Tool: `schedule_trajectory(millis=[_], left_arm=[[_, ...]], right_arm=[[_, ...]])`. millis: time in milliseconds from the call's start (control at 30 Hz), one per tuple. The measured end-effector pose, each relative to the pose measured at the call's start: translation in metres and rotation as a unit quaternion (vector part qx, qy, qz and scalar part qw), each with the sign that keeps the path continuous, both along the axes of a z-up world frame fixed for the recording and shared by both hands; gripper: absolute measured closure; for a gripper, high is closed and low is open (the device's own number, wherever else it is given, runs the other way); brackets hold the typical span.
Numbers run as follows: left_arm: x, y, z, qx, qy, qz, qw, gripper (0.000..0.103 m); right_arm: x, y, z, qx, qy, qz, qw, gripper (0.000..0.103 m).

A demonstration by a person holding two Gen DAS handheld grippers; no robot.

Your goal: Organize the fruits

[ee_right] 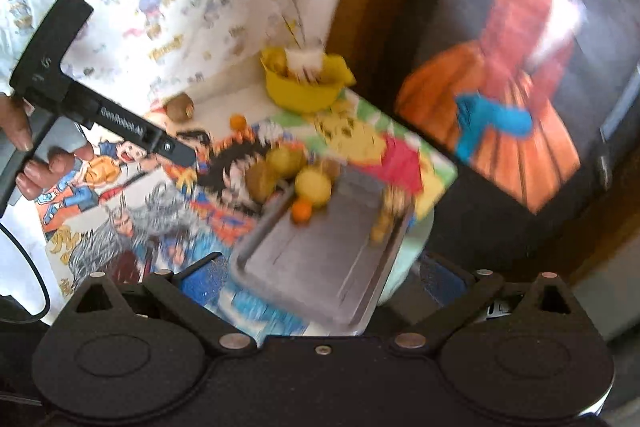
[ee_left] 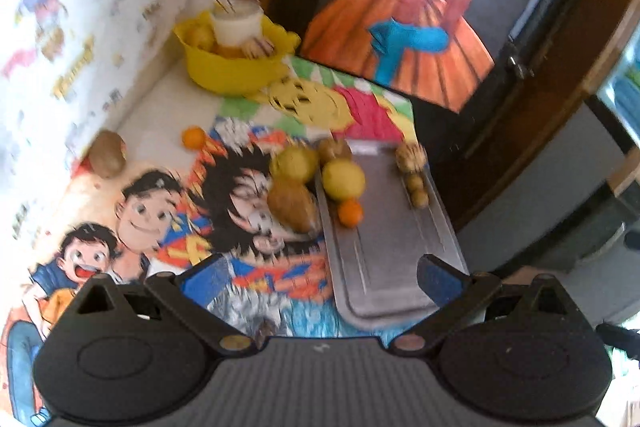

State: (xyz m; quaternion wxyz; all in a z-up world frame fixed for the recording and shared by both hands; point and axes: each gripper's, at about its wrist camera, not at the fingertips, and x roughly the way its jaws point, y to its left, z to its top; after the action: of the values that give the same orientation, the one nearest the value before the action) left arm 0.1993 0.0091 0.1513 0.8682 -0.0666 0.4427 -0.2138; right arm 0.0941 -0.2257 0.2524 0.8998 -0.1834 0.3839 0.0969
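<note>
A grey tray (ee_left: 384, 259) lies on the cartoon-print tablecloth, also in the right wrist view (ee_right: 320, 267). On it sit a yellow fruit (ee_left: 343, 179), a small orange (ee_left: 350, 213) and small brown fruits (ee_left: 416, 187) at the far right rim. Two brownish fruits (ee_left: 294, 205) and a yellow-green one (ee_left: 294, 163) lie just left of the tray. A loose orange (ee_left: 194, 137) and a brown fruit (ee_left: 107, 159) lie farther left. My left gripper (ee_left: 320, 275) is open and empty, above the tray's near end. My right gripper (ee_right: 320, 279) is open and empty over the tray.
A yellow bowl (ee_left: 232, 67) with fruits and a white cup stands at the back by the patterned wall. A dark cabinet with a picture (ee_left: 400, 27) stands behind the table. The left hand-held gripper body (ee_right: 100, 115) shows in the right wrist view. The table edge runs right of the tray.
</note>
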Motion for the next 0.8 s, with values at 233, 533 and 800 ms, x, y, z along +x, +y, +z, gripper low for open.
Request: schedule_trajectory(millis=[233, 533, 800], left_arm=[[0.031, 0.001, 0.011, 0.006, -0.008, 0.087, 0.9962, 0.000], [0.065, -0.017, -0.041, 0.015, 0.044, 0.192, 0.9802, 0.000], [0.085, -0.047, -0.088, 0.006, 0.064, 0.238, 0.9693, 0.001]], right_arm=[[0.097, -0.010, 0.015, -0.013, -0.003, 0.130, 0.991, 0.001], [0.221, -0.015, -0.049, -0.027, 0.032, 0.302, 0.952, 0.001], [0.288, -0.003, -0.108, -0.067, 0.053, 0.451, 0.888, 0.003]])
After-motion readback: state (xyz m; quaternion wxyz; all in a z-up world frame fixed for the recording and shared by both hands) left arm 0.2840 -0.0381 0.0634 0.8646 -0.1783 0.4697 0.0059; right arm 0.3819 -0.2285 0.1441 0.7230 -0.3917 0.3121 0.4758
